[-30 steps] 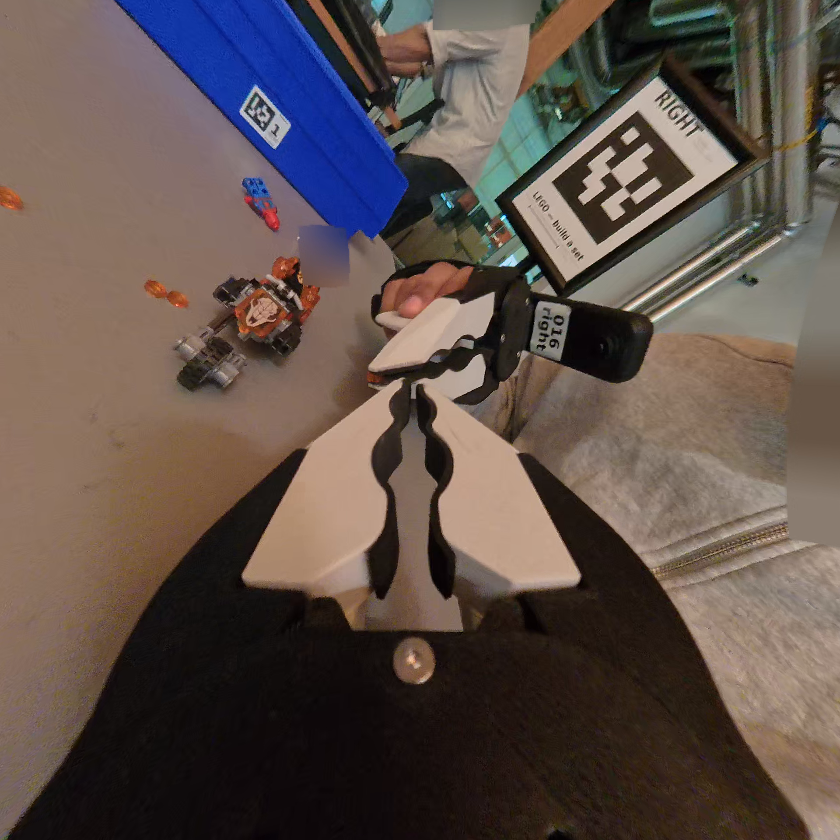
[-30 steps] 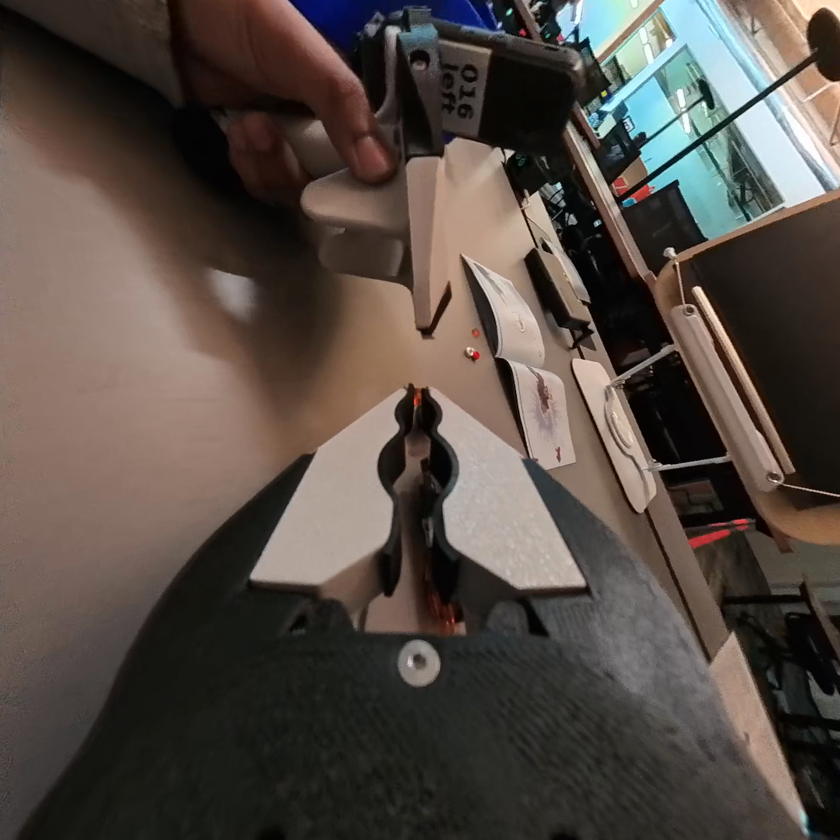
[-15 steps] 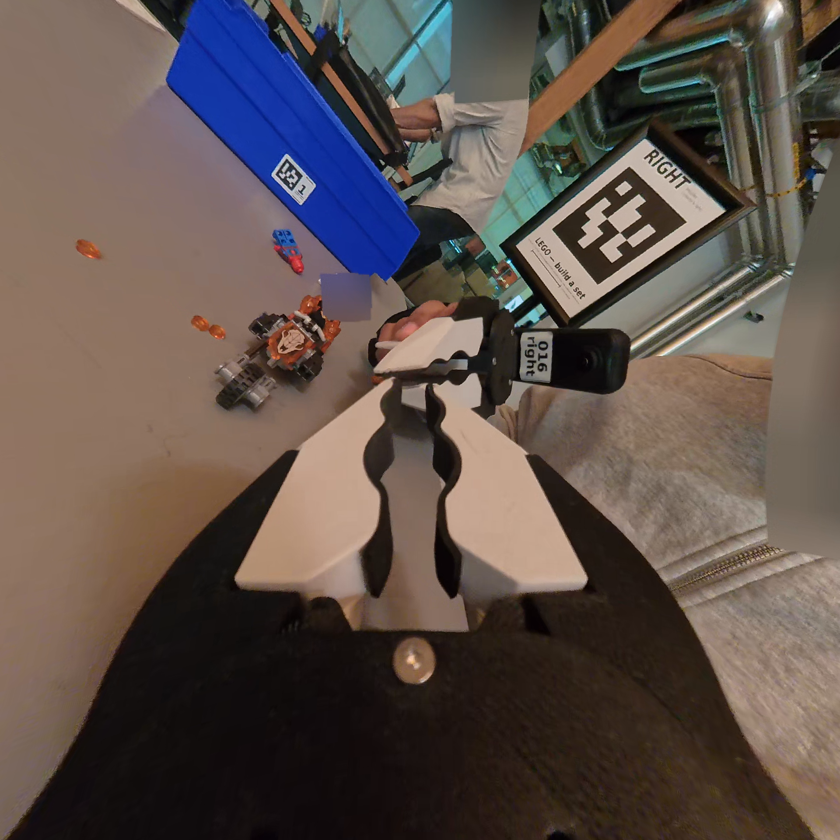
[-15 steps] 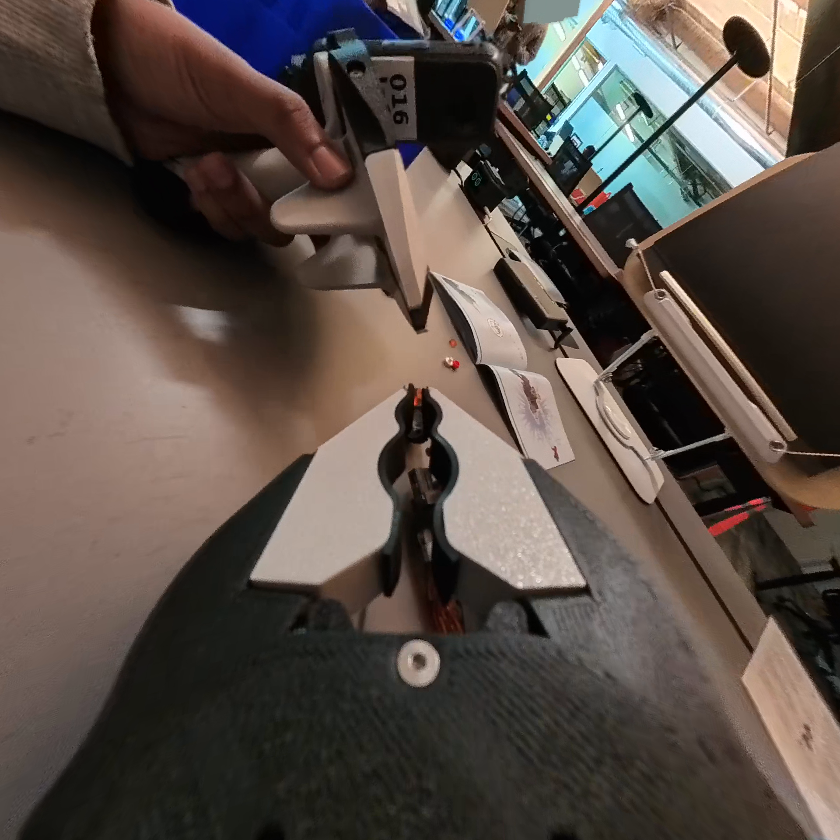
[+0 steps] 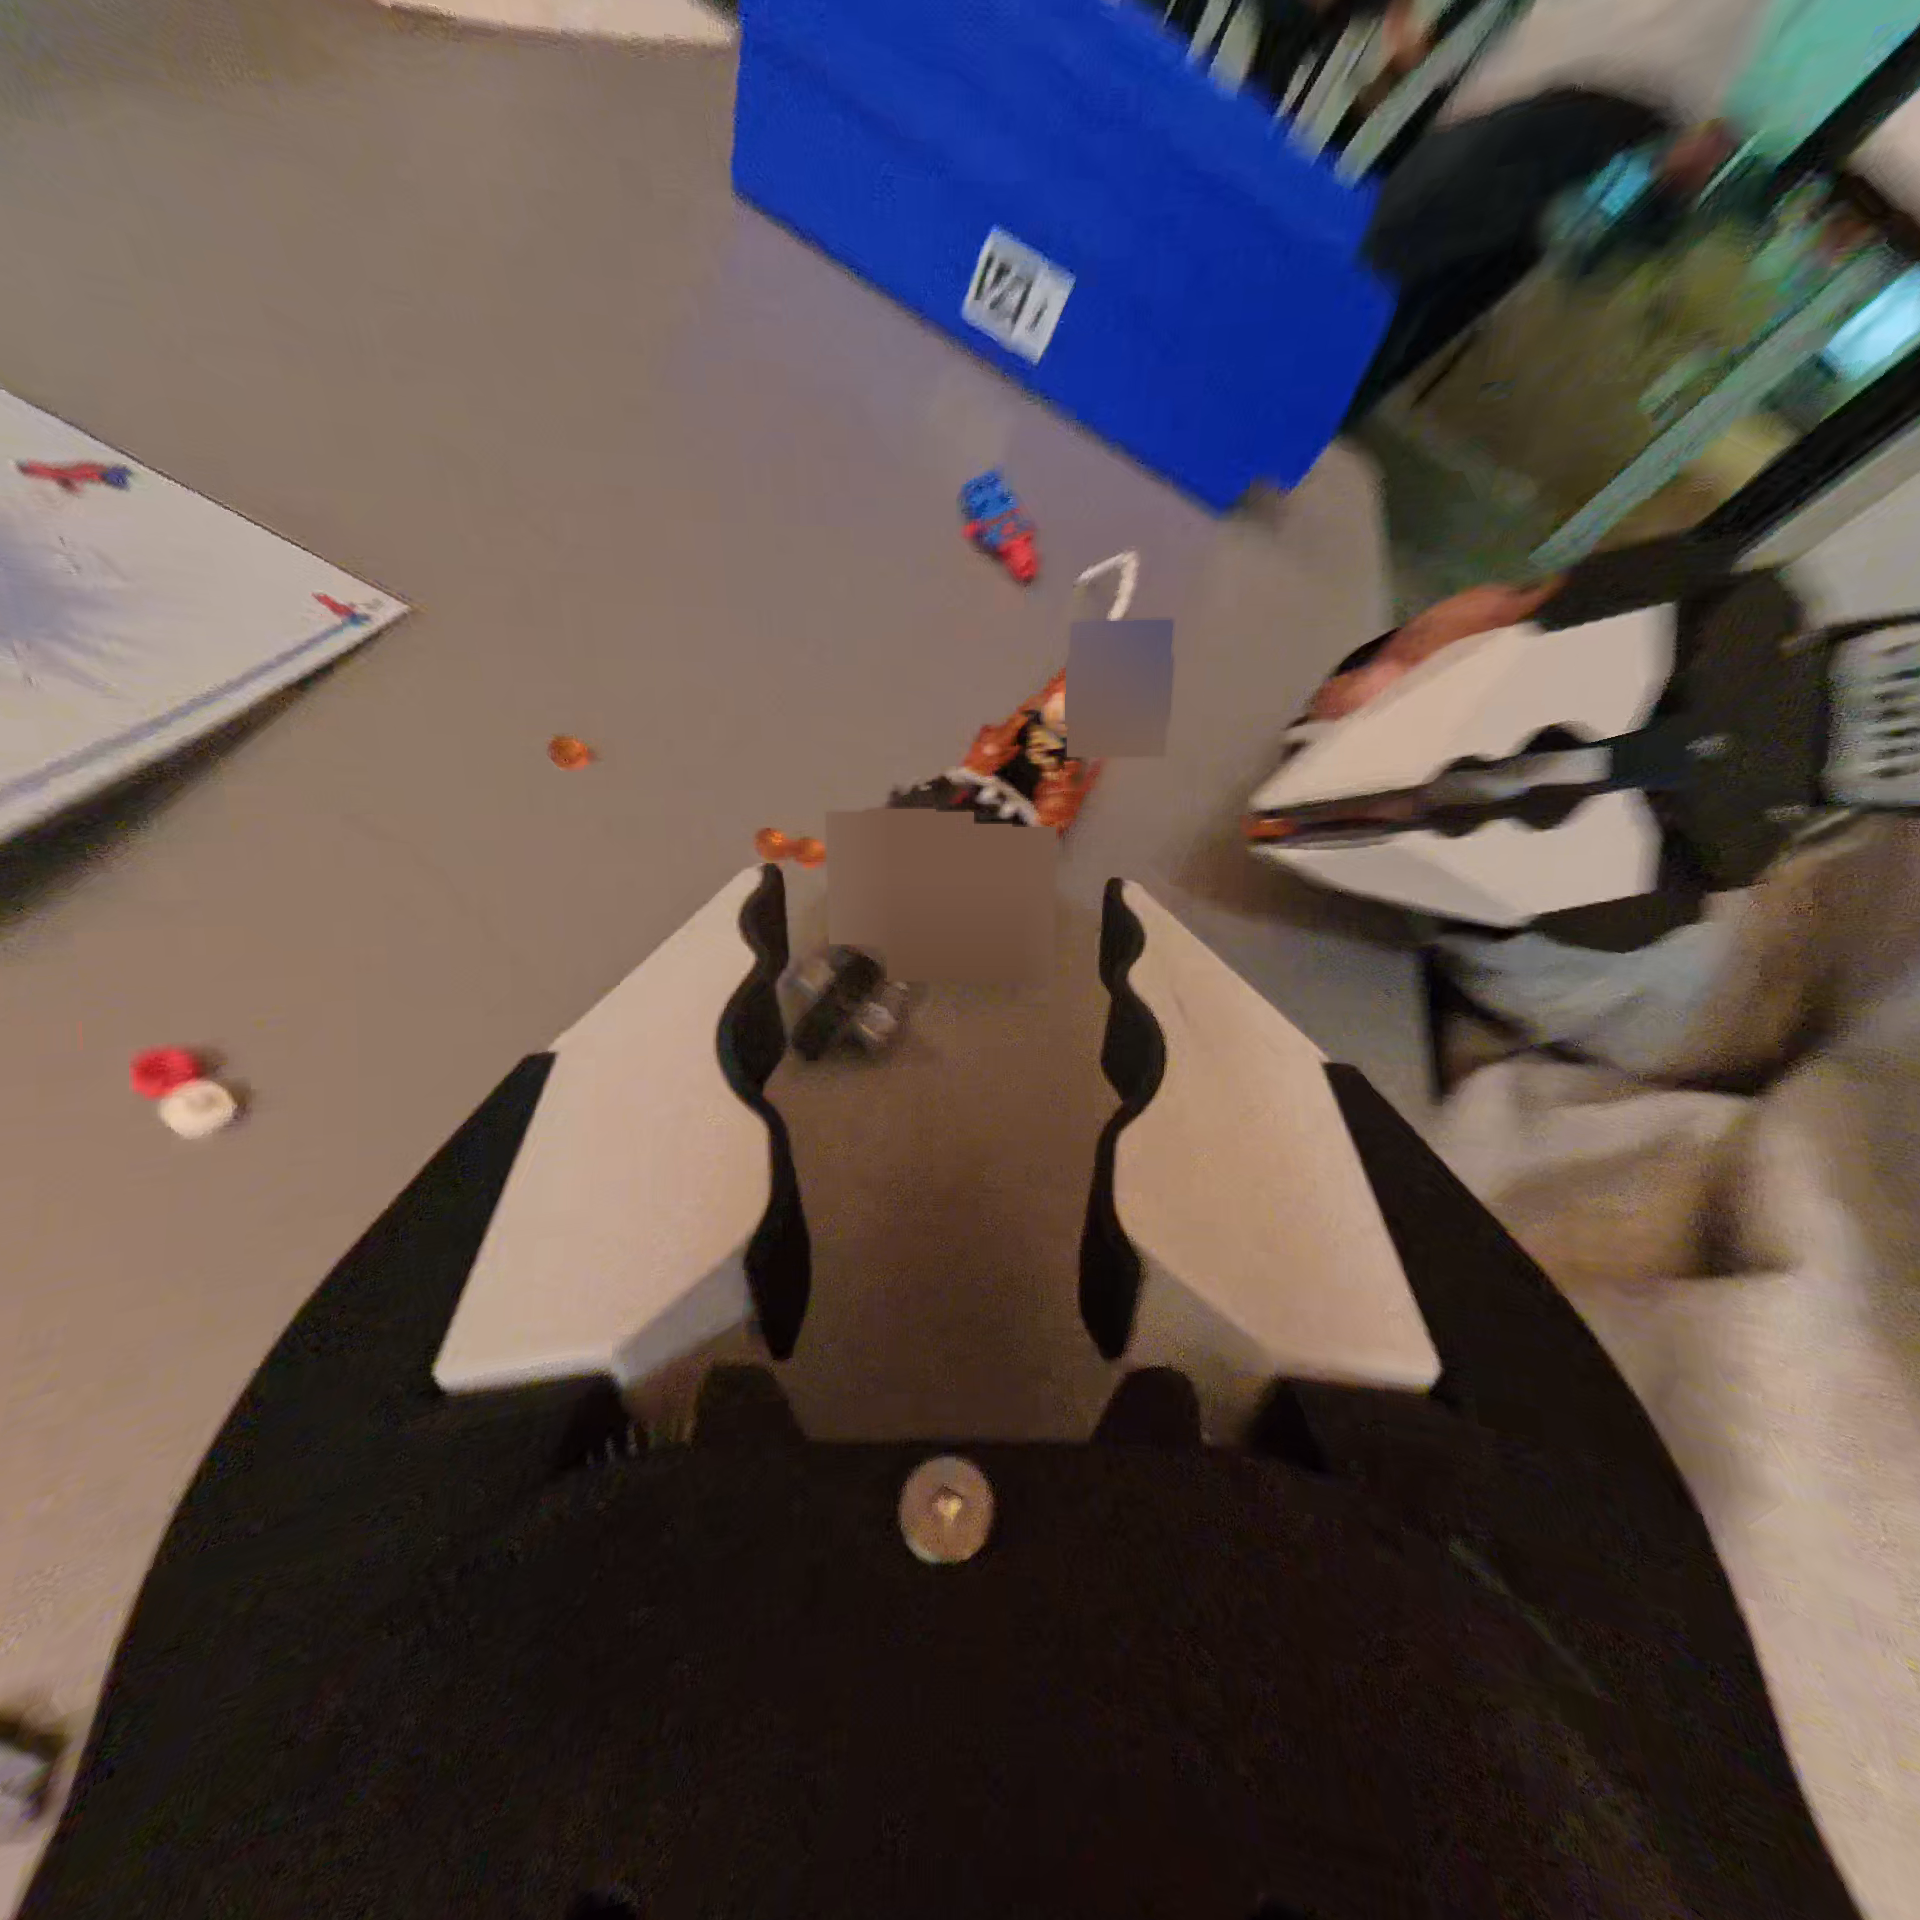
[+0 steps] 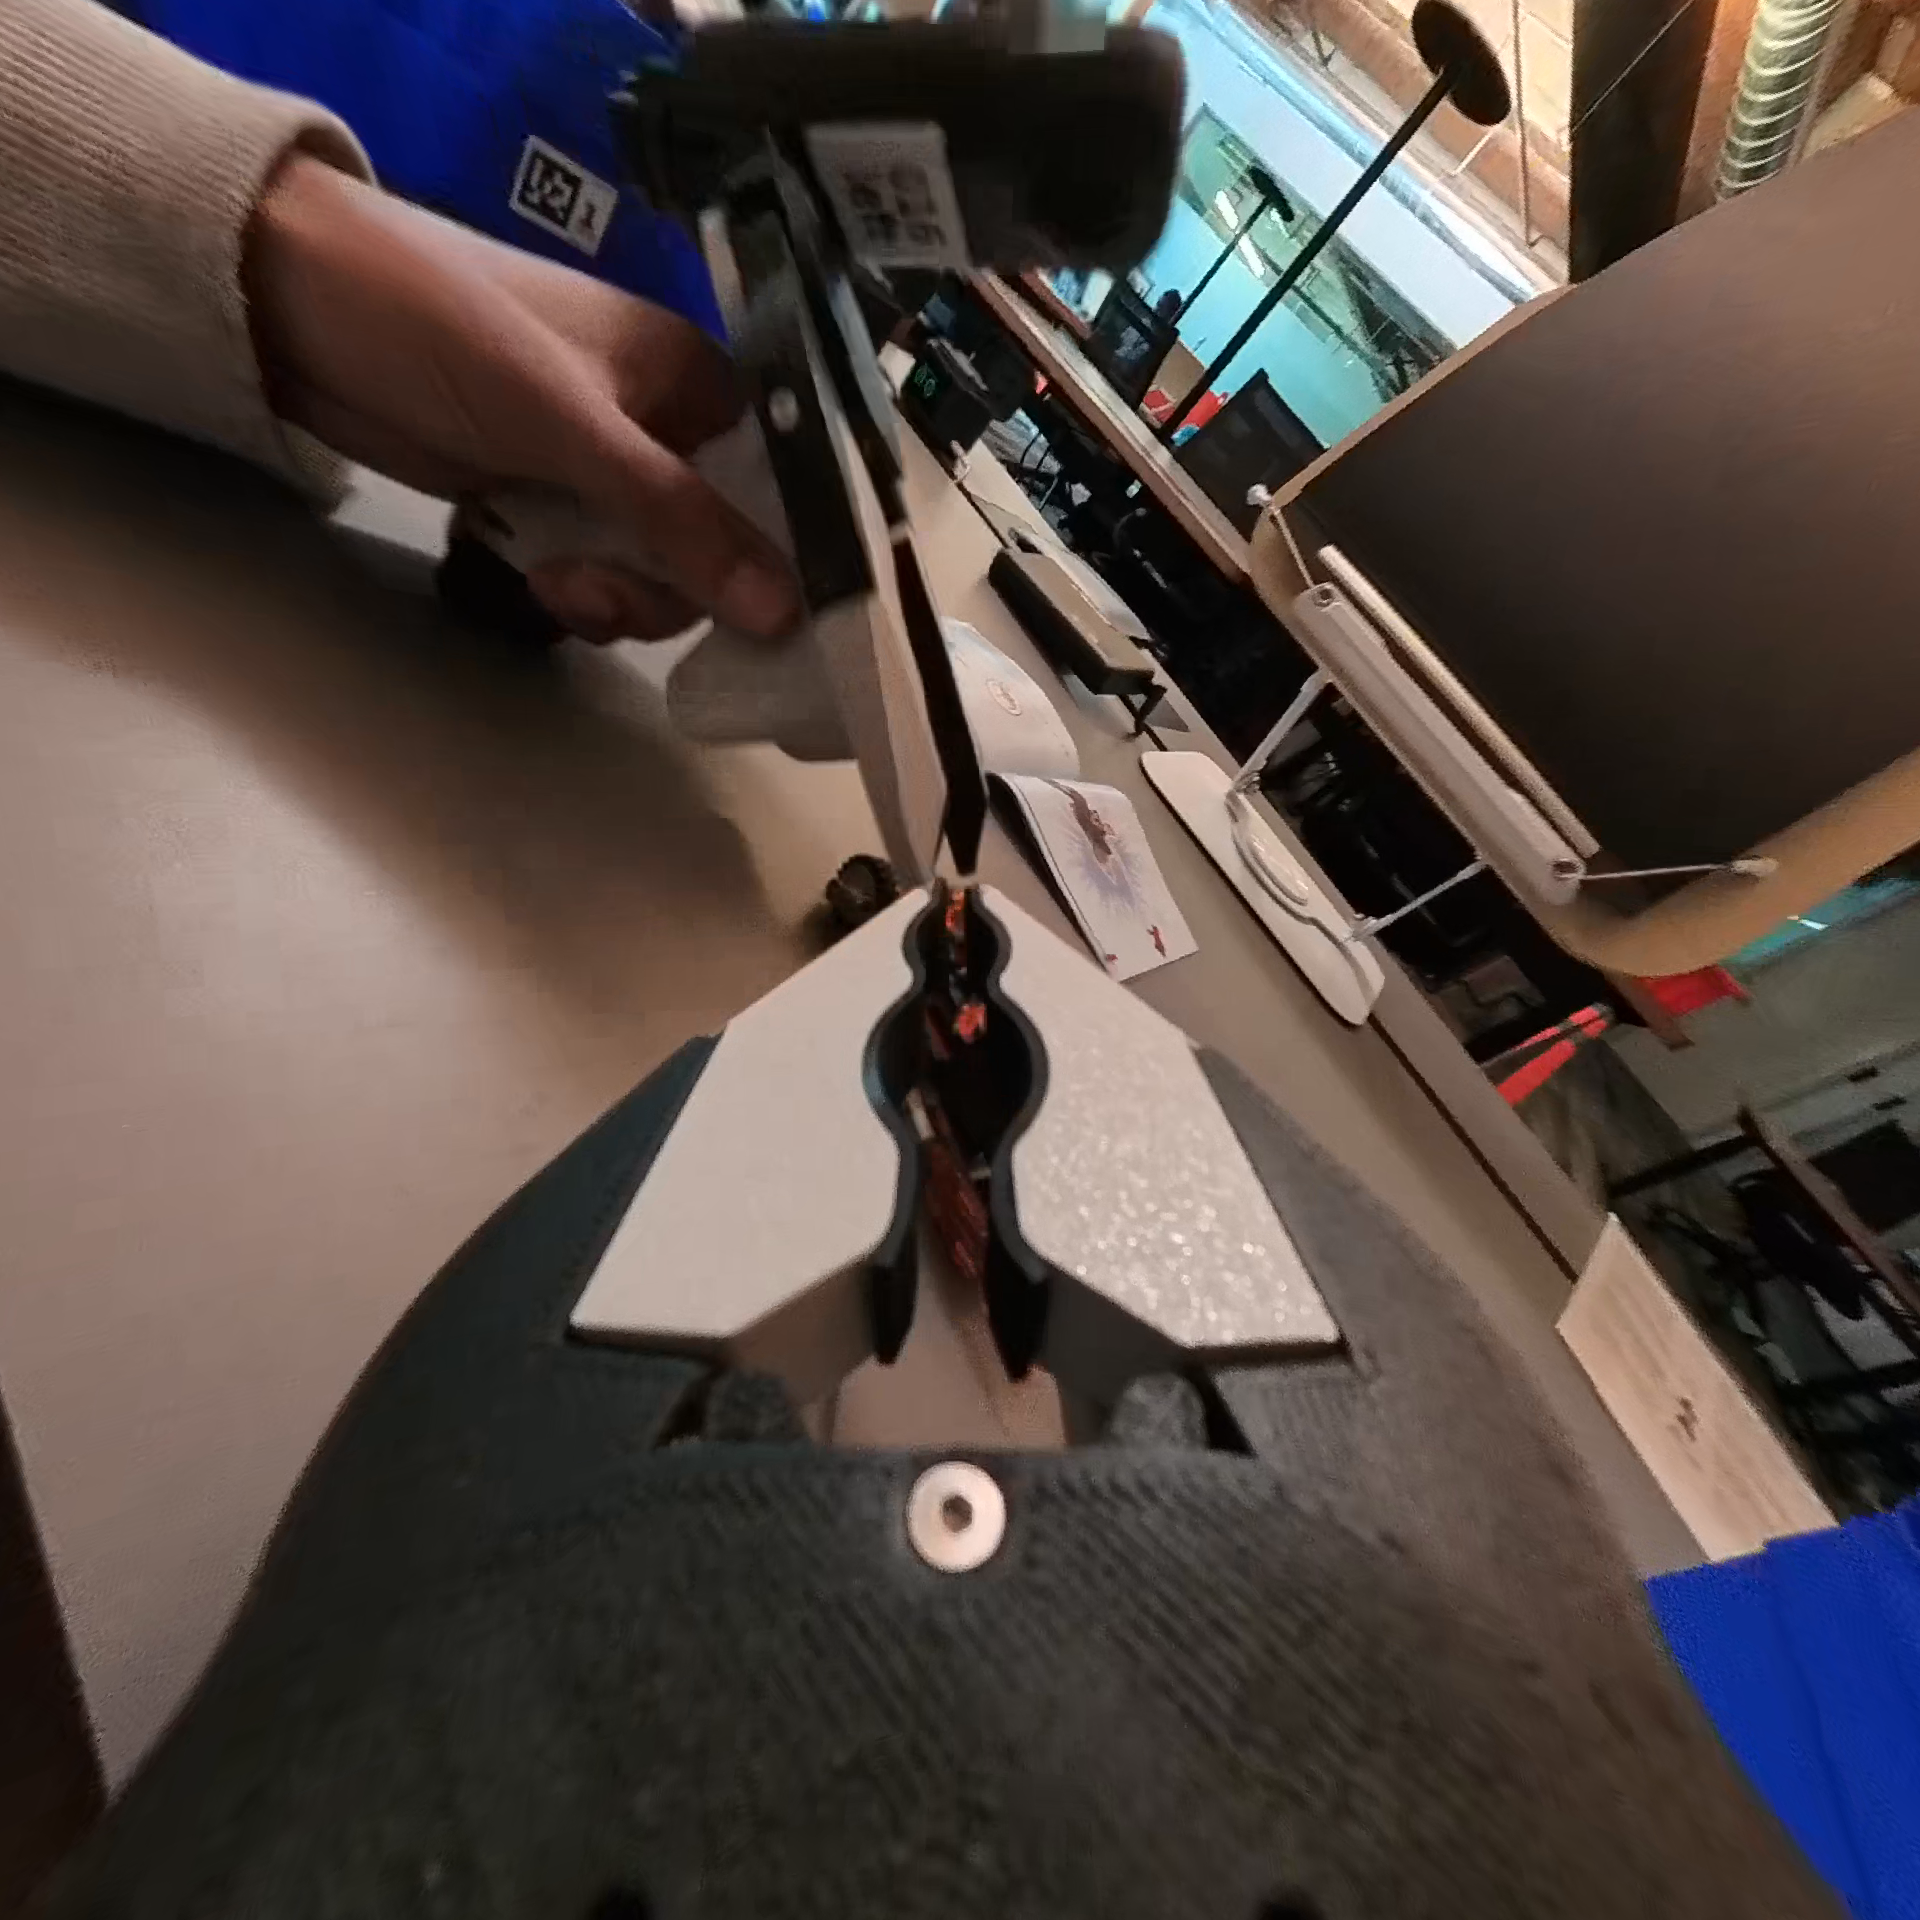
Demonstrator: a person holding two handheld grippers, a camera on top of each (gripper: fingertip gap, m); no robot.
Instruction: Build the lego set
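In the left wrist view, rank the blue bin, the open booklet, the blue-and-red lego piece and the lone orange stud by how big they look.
1. blue bin
2. open booklet, though the frame edge cuts it off and it lies nearer the camera
3. blue-and-red lego piece
4. lone orange stud

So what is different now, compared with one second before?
The left gripper has opened wide and swung toward the table, so the wheel piece and the partly built model now lie just ahead of its fingers. It holds nothing. The right gripper stays shut on the orange and black piece. The loose orange studs and the blue bin have not moved.
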